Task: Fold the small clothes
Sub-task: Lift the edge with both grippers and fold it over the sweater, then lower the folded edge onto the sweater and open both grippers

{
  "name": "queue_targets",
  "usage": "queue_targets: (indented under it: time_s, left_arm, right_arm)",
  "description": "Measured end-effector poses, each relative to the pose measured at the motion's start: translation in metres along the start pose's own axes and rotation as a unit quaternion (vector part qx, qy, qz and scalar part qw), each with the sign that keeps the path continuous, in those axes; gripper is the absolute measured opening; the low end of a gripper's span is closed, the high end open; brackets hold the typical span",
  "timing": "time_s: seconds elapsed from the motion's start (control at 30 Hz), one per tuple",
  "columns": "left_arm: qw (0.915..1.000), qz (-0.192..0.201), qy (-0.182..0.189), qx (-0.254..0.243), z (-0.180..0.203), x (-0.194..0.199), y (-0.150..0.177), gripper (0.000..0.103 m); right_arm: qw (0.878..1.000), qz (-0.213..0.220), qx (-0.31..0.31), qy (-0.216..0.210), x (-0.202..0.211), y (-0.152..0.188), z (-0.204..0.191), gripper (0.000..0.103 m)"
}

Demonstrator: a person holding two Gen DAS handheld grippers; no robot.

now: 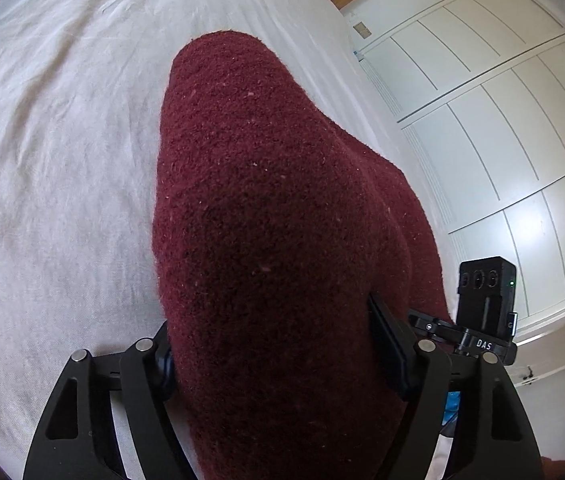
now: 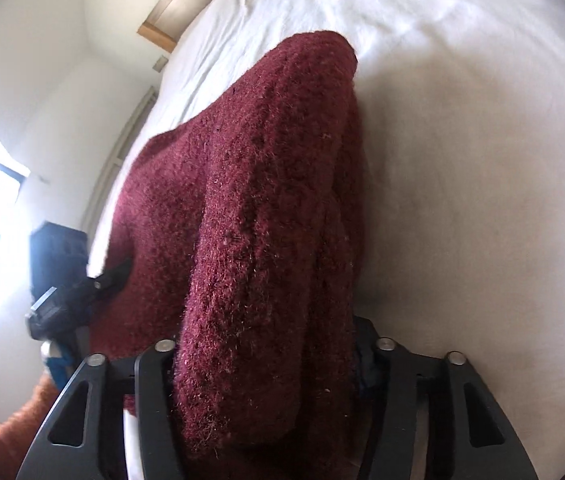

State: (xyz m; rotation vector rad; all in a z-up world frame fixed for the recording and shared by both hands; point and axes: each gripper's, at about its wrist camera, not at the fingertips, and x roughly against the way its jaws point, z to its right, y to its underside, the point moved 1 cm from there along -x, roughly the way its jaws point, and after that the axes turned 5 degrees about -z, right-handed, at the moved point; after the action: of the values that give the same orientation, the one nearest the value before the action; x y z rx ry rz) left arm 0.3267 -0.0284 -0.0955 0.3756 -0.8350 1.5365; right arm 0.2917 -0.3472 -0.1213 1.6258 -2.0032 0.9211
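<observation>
Both tools are holding the dark red knitted garment (image 1: 274,220) above the white bed (image 1: 62,160): the left tool (image 1: 278,360) and the right tool (image 2: 266,364) are each gripping bunched fabric. It looks soft, thick and floppy; gripping near the edges seems best.

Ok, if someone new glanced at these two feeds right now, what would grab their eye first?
The dark red fuzzy garment fills the middle of both views, bunched between the jaws of the left gripper and the right gripper. Behind it spreads the white bed sheet. White cupboard doors stand at the right of the left view.
</observation>
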Motion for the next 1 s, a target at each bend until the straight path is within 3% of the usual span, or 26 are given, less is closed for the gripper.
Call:
queue_targets:
  time_s: [0.13, 0.27, 0.47, 0.7, 0.87, 1.0]
  left_arm:
    - [0.9994, 0.014, 0.032, 0.007, -0.005, 0.015, 0.002, 0.053]
    - [0.9983, 0.031, 0.050, 0.007, -0.005, 0.036, 0.002, 0.051]
    - [0.9969, 0.065, 0.044, -0.005, -0.017, 0.097, 0.001, 0.051]
    - [0.9963, 0.086, -0.008, -0.001, -0.058, 0.157, 0.006, 0.051]
    - [0.9962, 0.049, -0.070, 0.015, -0.093, 0.148, 0.023, 0.055]
    - [0.9939, 0.049, -0.099, -0.010, -0.090, 0.153, 0.034, 0.065]
  right_arm:
    - [1.000, 0.013, -0.007, -0.023, 0.007, 0.003, -0.003, 0.043]
    - [0.998, 0.043, -0.006, -0.052, 0.021, 0.004, -0.018, 0.041]
    - [0.996, 0.052, 0.034, -0.064, 0.019, 0.000, -0.070, 0.040]
    - [0.995, 0.026, 0.064, -0.074, -0.033, -0.007, -0.121, 0.040]
    - [0.998, -0.018, 0.035, -0.045, -0.082, 0.000, -0.112, 0.043]
    - [0.999, -0.017, 0.024, -0.037, -0.070, 0.004, -0.102, 0.053]
